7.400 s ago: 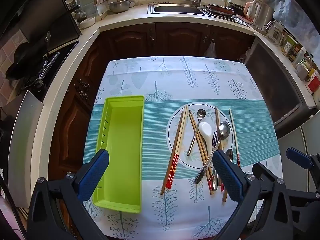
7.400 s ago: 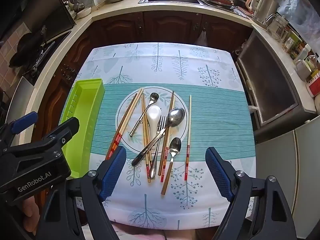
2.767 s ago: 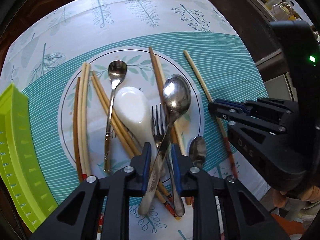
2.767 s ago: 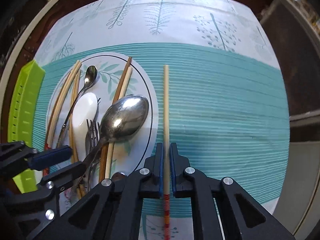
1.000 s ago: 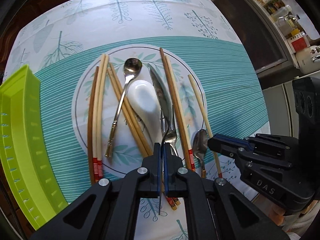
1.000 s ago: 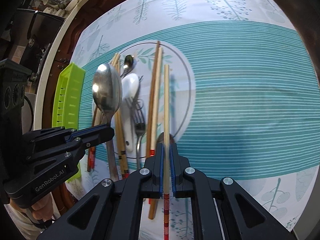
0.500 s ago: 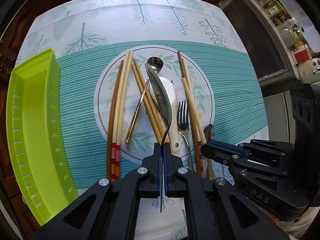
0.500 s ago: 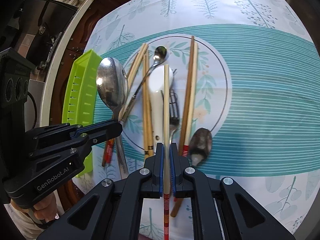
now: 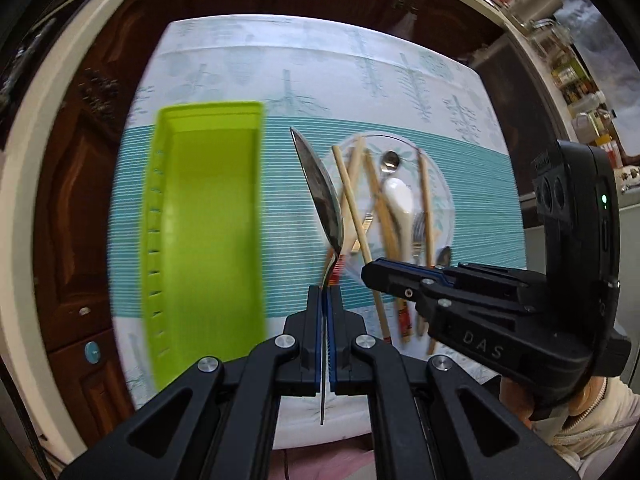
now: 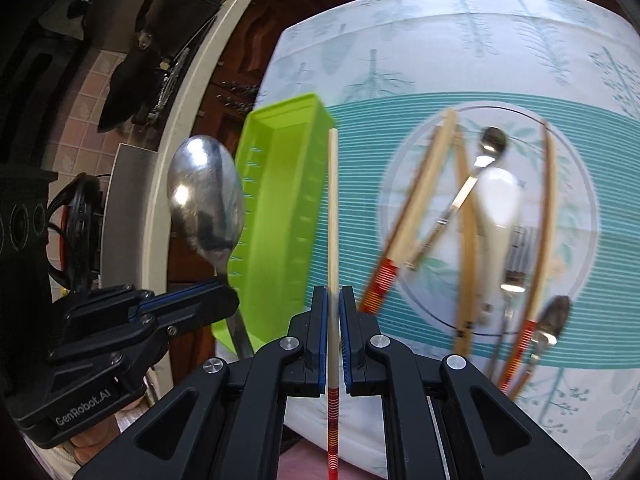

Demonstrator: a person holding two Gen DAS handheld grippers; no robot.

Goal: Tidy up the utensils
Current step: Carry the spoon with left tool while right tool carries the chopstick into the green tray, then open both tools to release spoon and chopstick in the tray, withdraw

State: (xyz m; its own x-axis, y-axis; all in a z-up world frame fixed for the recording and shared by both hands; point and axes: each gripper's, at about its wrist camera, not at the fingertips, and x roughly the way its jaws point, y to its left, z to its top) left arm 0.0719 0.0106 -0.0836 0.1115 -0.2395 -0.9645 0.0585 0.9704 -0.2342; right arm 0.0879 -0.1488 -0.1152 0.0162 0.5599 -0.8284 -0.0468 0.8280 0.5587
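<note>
The left gripper (image 9: 325,300) is pinched on the thin handle of a big metal spoon (image 9: 322,192), whose bowl stands out ahead of the fingers. The right gripper (image 10: 333,312) is clamped on a single chopstick (image 10: 332,216), pale tip forward and red-banded end trailing behind the fingers.

The green tray (image 9: 208,224) lies along the left edge of the table (image 9: 280,52), its long axis running from near edge to far edge. Spoon and chopstick both point roughly the same way as that axis, so little turning seems needed. The tray sits just left of the spoon, and the left gripper is the nearer of the two; the chopstick's tip hangs about over the tray's right wall (image 10: 316,208), though motion blur makes that uncertain.

A second ago both grippers hung over the plate (image 9: 444,184) near the table's middle; they have since swung left and higher, with the tray now filling the left view. The remaining chopsticks, spoons and fork rest on the plate as before.
</note>
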